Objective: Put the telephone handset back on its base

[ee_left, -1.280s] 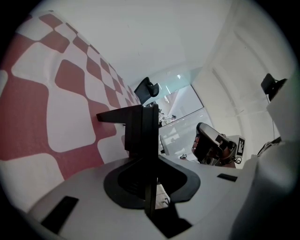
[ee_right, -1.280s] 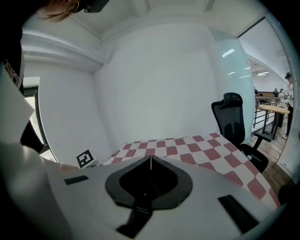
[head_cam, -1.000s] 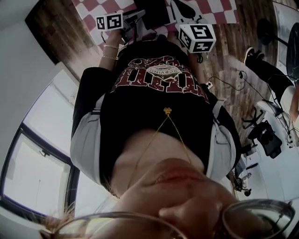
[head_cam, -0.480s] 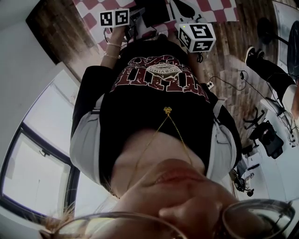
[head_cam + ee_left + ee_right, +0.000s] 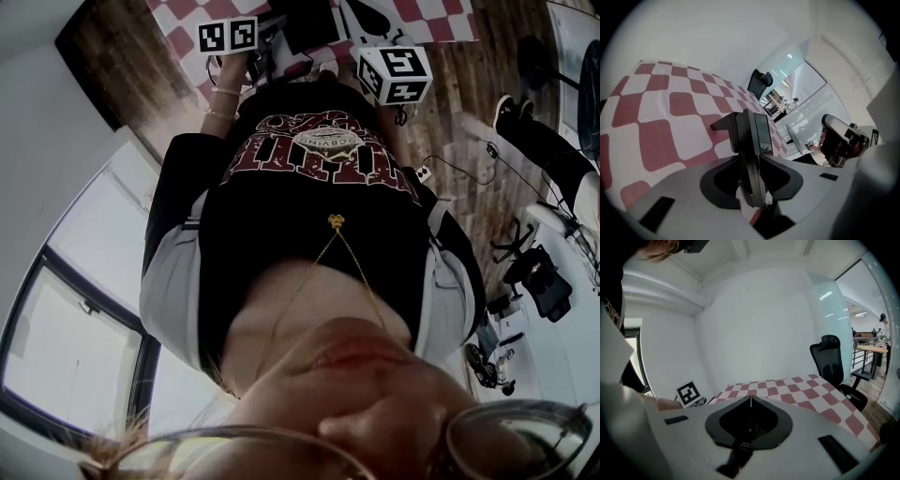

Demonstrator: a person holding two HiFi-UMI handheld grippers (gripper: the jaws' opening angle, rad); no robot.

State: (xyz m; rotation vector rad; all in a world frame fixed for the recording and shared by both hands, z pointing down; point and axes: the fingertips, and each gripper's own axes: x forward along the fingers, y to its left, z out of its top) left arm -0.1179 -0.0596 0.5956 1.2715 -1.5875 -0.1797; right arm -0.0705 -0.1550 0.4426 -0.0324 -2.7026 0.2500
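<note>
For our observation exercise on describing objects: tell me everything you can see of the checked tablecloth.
The tablecloth is checked in red and white squares with rounded corners and looks like thin, smooth fabric. It lies spread flat, with a faint ripple near one side. A black telephone piece stands upright on it.

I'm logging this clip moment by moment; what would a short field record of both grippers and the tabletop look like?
surface: red-and-white checked cloth spread over the table
left gripper: jaws apart, have just been opening
between left jaws: a dark slab on edge, apparently the handset
right gripper: jaws together, nothing between them
right gripper place: held over the cloth
background: black office chair beyond the table
handset seated on base: cannot tell from these views
</note>
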